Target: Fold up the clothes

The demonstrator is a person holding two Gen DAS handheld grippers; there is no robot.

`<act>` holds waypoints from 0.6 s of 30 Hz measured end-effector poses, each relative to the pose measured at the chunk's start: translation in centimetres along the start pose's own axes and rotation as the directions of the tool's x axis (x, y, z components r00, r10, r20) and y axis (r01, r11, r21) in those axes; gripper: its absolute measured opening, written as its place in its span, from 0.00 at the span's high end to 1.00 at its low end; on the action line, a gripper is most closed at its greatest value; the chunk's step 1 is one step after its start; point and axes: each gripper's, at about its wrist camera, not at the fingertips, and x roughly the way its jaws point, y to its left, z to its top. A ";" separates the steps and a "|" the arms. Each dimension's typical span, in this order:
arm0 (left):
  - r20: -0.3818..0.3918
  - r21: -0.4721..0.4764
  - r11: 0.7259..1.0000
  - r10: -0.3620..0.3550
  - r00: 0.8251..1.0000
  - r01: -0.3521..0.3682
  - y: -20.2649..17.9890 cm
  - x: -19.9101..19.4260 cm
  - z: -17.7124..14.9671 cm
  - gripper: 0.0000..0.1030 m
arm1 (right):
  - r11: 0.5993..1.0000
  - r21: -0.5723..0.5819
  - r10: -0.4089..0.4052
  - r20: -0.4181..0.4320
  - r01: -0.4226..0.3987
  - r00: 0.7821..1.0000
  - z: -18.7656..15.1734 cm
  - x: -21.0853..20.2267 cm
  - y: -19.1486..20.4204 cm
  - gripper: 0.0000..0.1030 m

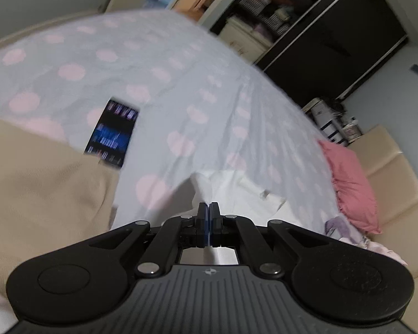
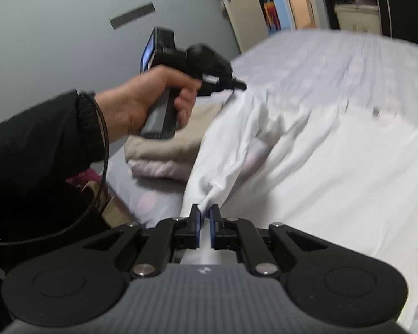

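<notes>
A white garment [image 2: 320,153] lies spread over the bed, its near left side lifted off the sheet. My right gripper [image 2: 205,213] is shut on a bunched corner of it at the near edge. My left gripper [image 2: 241,85], held in a person's hand [image 2: 150,97], pinches another edge of the same white garment higher up. In the left wrist view my left gripper [image 1: 208,208] is shut with the white garment [image 1: 237,192] hanging just beyond its tips.
A folded stack, beige on top of pale pink [image 2: 164,150], sits on the dotted bedsheet [image 1: 153,69] to the left. A dark phone [image 1: 112,133] lies on the sheet. A pink pillow [image 1: 351,186] rests near the cream headboard [image 1: 398,181]. A dark wardrobe [image 1: 334,41] stands behind.
</notes>
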 end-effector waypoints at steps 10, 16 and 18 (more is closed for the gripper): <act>0.009 0.028 0.994 -0.109 0.994 0.109 -0.3 -1.0 -0.3 1.00 | 0.999 0.023 -0.048 0.206 0.044 0.977 1.0 -6.0 -1.3 0.93; -0.107 0.110 0.994 -0.015 0.994 0.026 -1.2 1.2 -2.3 1.00 | 0.989 0.132 -0.082 0.145 0.063 0.986 -0.4 -7.4 -4.7 0.97; -0.153 0.125 0.992 0.029 0.988 -0.010 -1.0 2.1 -3.0 1.00 | 0.979 0.191 -0.066 -0.003 0.065 0.998 -2.4 -4.6 -5.7 0.97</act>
